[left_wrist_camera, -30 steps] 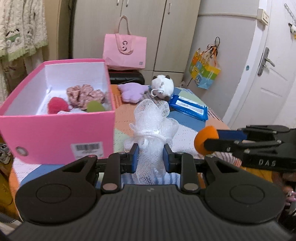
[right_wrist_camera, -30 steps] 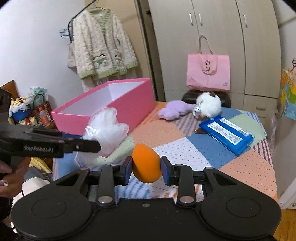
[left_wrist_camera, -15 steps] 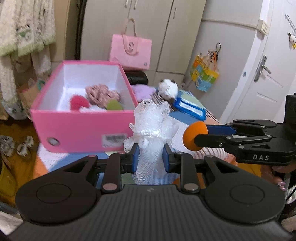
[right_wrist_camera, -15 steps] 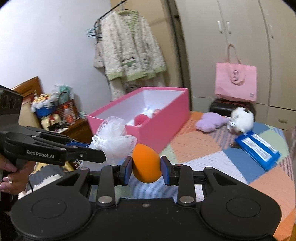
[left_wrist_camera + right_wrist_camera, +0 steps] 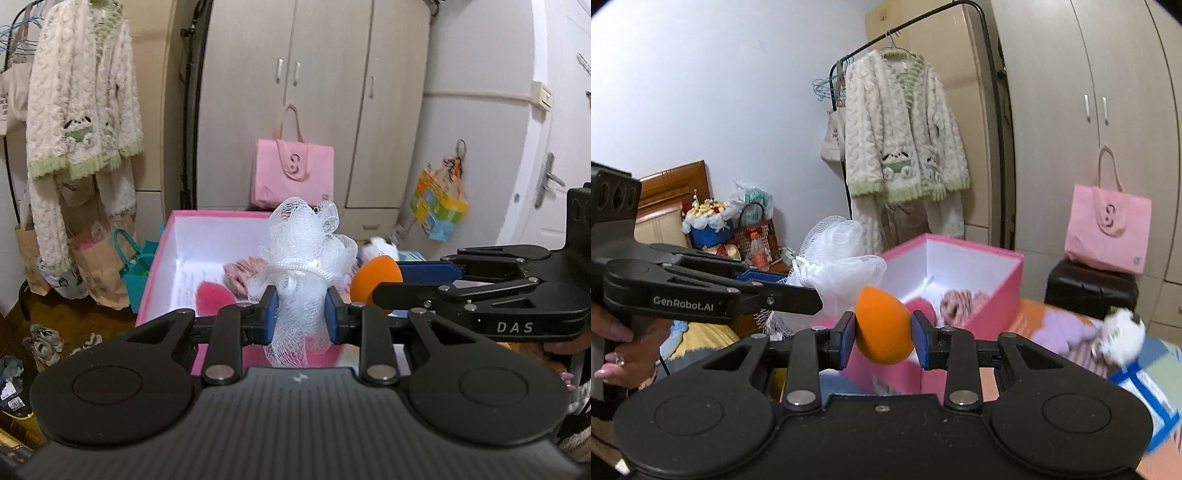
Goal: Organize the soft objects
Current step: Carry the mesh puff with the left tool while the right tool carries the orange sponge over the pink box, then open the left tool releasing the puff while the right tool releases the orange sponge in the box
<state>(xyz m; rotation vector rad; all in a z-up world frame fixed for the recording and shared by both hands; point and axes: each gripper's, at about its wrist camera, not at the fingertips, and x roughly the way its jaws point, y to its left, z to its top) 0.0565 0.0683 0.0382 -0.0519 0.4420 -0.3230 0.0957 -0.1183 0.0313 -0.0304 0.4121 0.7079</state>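
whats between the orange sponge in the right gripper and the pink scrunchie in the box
In the right wrist view, only the near wall of the pink box comes between the orange sponge and the pink scrunchie; a red puff lies just beside that line.

Tall beige wardrobe (image 5: 317, 110) centre frame; white door (image 5: 554, 155) right; fluffy cream cardigan on rack (image 5: 905, 136); pale wall (image 5: 713, 92) upper left.

The mesh bath puff (image 5: 301, 266) is clamped between the jaws of the left hand-held gripper (image 5: 300, 314), with the open box (image 5: 168, 254) lying behind it. The sponge (image 5: 882, 325), pinched in the right hand-held gripper (image 5: 882, 340), is seen just right of the puff. A scrunchie (image 5: 962, 301) lies in the box. A tote bag (image 5: 293, 177) stands behind the box, against the wardrobe (image 5: 314, 92).
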